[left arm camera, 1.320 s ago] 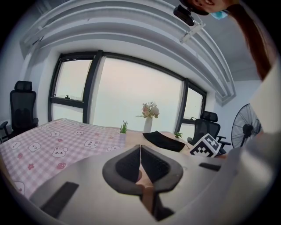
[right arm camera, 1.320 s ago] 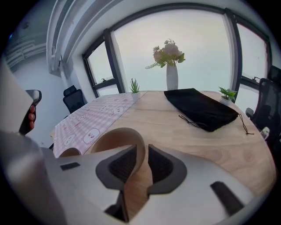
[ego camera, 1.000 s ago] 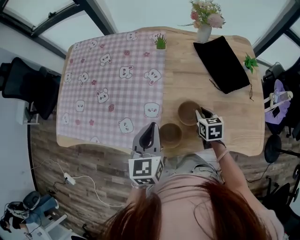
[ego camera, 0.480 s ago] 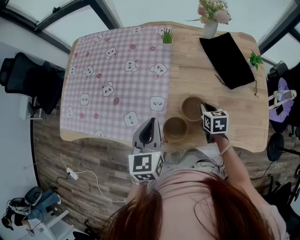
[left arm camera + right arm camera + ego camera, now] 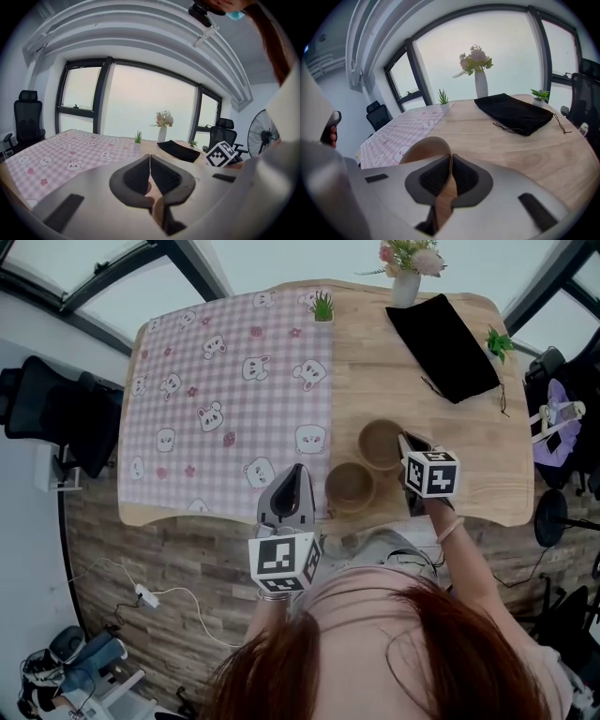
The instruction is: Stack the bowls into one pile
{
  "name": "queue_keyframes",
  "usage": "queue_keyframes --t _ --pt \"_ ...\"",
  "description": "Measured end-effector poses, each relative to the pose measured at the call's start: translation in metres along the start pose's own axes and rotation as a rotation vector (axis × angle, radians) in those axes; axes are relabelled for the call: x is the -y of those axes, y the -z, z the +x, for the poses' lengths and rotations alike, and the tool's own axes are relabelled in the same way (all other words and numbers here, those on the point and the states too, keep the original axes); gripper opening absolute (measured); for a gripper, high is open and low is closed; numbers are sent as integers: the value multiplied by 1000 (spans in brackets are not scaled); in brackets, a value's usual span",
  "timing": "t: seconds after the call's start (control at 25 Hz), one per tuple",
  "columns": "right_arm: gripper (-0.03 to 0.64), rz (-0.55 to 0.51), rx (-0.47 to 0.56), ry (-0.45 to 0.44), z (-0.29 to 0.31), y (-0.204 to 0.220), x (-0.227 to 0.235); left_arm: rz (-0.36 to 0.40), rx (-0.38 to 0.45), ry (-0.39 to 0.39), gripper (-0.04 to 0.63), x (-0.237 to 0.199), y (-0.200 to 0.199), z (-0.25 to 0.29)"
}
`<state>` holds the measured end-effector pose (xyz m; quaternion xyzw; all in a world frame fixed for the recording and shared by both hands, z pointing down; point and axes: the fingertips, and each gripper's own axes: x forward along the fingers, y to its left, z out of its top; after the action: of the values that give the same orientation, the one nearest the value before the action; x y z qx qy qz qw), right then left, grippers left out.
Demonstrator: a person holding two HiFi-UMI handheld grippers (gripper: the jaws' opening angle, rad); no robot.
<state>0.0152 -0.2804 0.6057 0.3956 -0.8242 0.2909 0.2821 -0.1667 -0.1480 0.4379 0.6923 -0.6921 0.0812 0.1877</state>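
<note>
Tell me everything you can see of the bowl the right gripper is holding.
The bowl is round, brown and wood-looking, thin-walled, empty, with its open side up. The right gripper has its jaws shut on the rim at the bowl's right side, with the wall between them. It is over the bare wooden table; whether it rests there or is lifted cannot be told. A second, similar bowl lies close by, nearer the person; contact between them is unclear.

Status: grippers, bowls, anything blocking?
Left gripper shut, empty. Right gripper shut on rim of far bowl. Near bowl beside it, unstacked. Nothing between the bowls.
</note>
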Motion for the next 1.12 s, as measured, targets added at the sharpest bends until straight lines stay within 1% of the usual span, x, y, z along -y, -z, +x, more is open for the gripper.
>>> queue_keyframes --t 0.4,0.6,0.8,1.12 --pt "15 84 87 12 -23 -7 -10 23 16 54 12 -4 -4 -9" --pt "15 121 139 36 -36 -10 -12 31 29 71 11 -10 -6 -15" --pt "15 142 178 41 -51 -12 -21 42 42 94 11 -11 -10 -19" --pt "15 174 228 60 -69 -6 -37 72 51 158 11 -11 -10 -30"
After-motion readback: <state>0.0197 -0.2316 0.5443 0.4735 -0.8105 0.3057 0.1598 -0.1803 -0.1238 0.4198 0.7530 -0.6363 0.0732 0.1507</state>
